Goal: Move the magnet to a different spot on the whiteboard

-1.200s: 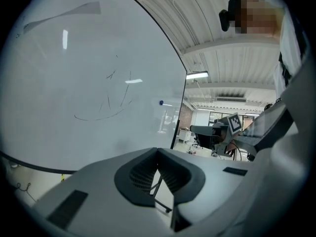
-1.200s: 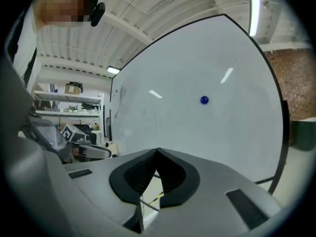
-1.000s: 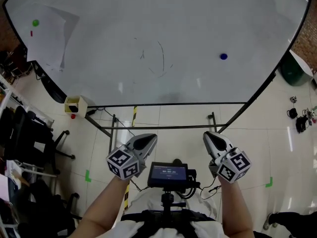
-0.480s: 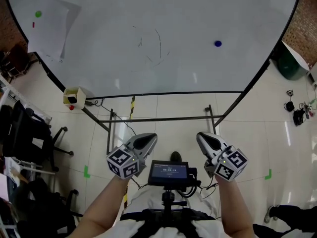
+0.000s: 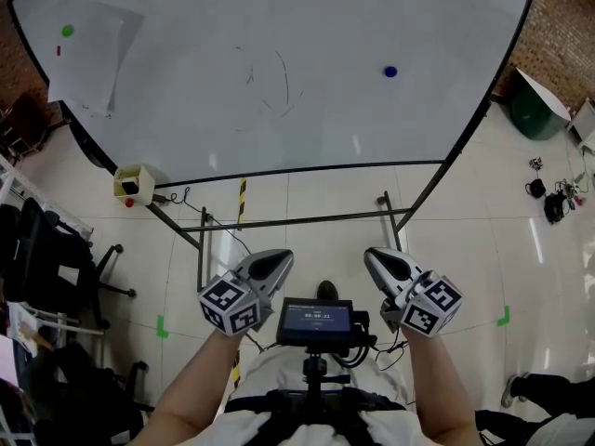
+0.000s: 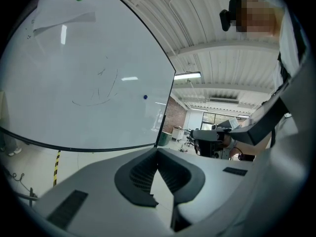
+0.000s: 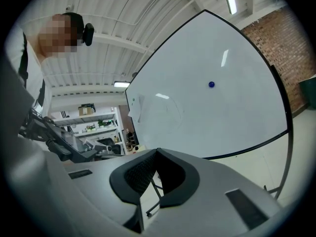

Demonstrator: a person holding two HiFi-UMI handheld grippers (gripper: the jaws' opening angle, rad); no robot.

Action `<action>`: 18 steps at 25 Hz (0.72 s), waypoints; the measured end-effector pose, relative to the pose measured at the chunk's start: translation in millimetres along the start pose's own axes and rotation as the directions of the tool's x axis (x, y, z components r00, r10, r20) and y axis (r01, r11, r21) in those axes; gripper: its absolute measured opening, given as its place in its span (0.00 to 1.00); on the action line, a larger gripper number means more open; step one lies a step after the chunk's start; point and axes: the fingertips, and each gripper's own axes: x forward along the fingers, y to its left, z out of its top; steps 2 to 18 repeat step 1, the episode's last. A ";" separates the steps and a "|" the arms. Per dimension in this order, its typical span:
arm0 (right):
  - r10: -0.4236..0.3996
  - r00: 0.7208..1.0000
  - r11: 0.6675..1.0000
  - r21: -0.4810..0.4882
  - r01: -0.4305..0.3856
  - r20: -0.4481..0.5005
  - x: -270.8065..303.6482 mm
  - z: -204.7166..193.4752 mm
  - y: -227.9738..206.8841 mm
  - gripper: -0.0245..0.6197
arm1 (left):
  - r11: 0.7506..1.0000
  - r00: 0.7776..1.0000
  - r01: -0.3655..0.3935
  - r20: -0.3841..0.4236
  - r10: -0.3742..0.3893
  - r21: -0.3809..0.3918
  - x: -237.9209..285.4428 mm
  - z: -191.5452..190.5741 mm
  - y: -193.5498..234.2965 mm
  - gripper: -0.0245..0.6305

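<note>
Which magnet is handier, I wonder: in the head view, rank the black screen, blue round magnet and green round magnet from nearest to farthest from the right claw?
1. Black screen, just left of the right claw.
2. Blue round magnet, right part of the whiteboard.
3. Green round magnet, far top left.

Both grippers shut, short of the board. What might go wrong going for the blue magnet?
Grabbing the round green magnet instead likely drops the white paper sheet it pins. The shut right gripper may shove the small round blue magnet across the white whiteboard. The stand's black lower bars could trip you.
</note>
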 end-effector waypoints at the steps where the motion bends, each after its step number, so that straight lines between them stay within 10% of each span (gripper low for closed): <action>1: 0.001 1.000 1.000 0.000 -0.001 0.002 -2.2 -0.2 1.4 0.09 | 1.000 1.000 0.001 0.000 -0.001 0.000 -0.8 -0.9 -2.5 0.05; 18: 0.001 1.000 1.000 0.000 -0.001 0.002 -2.2 -0.2 1.4 0.09 | 1.000 1.000 0.001 0.000 -0.001 0.000 -0.8 -0.9 -2.5 0.05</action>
